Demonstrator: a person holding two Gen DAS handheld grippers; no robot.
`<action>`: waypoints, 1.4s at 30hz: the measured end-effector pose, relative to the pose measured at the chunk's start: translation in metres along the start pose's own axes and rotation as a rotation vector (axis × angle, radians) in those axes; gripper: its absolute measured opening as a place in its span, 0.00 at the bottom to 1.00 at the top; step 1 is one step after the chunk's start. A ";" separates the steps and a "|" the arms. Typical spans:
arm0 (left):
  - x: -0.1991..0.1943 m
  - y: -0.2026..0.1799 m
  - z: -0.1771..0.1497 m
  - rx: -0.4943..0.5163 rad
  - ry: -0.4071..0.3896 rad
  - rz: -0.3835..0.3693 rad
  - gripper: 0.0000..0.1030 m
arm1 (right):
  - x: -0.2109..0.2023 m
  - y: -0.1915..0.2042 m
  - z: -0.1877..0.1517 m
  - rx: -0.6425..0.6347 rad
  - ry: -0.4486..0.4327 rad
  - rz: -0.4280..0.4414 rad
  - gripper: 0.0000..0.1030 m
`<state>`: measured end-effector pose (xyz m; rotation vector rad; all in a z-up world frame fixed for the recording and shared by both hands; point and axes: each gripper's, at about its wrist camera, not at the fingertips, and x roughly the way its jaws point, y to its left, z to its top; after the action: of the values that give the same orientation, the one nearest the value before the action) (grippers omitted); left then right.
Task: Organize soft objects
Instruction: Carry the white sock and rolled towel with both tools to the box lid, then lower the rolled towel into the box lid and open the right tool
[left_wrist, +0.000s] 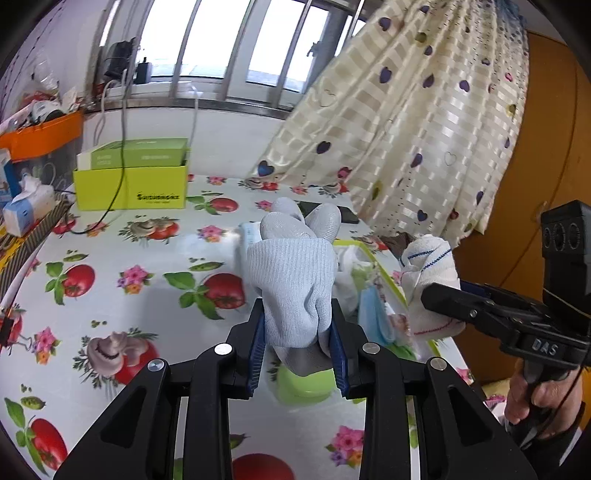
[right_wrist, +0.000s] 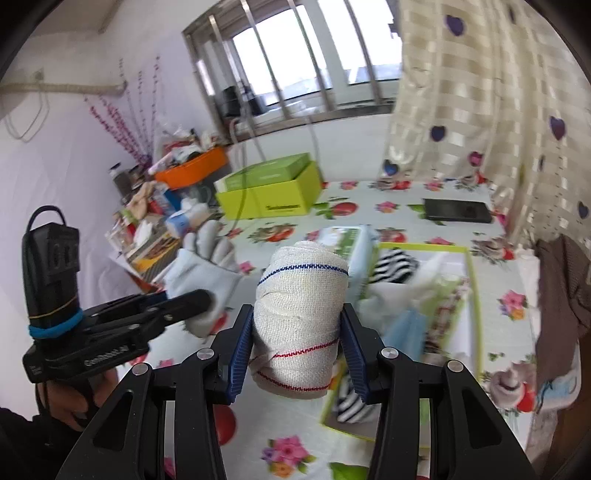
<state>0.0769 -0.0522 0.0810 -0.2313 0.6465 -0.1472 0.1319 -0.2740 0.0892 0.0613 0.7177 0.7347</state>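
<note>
My left gripper (left_wrist: 297, 343) is shut on a pale blue-grey work glove (left_wrist: 291, 280), whose fingers stick up above the flowered tablecloth (left_wrist: 129, 280). In the right wrist view the same glove (right_wrist: 207, 273) shows at the left in that gripper (right_wrist: 201, 297). My right gripper (right_wrist: 297, 350) is shut on a rolled white cloth (right_wrist: 301, 314) with blue and red stitched lines; in the left wrist view that cloth (left_wrist: 428, 280) hangs at the right. A green-rimmed shallow box (right_wrist: 474, 295) lies under and to the right of the roll, holding a striped black-and-white item (right_wrist: 391, 264), a blue face mask (right_wrist: 406, 328) and white soft pieces.
A lime-green cardboard box (left_wrist: 129, 188) with a cable over it stands at the back. An orange bin (right_wrist: 192, 170) and clutter crowd the left side. A black phone (right_wrist: 458, 210) lies near the heart-patterned curtain (left_wrist: 424, 122). A tissue pack (left_wrist: 26, 206) sits far left.
</note>
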 end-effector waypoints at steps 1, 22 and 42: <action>0.001 -0.003 0.000 0.004 0.002 -0.005 0.31 | -0.002 -0.006 -0.001 0.009 -0.001 -0.012 0.43; 0.032 -0.056 -0.010 0.079 0.079 -0.084 0.31 | 0.029 -0.090 -0.057 0.045 0.183 -0.268 0.43; 0.072 -0.091 -0.034 0.123 0.191 -0.123 0.31 | 0.014 -0.095 -0.067 0.063 0.124 -0.205 0.52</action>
<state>0.1074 -0.1604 0.0367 -0.1386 0.8103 -0.3291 0.1537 -0.3492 0.0026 -0.0012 0.8519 0.5228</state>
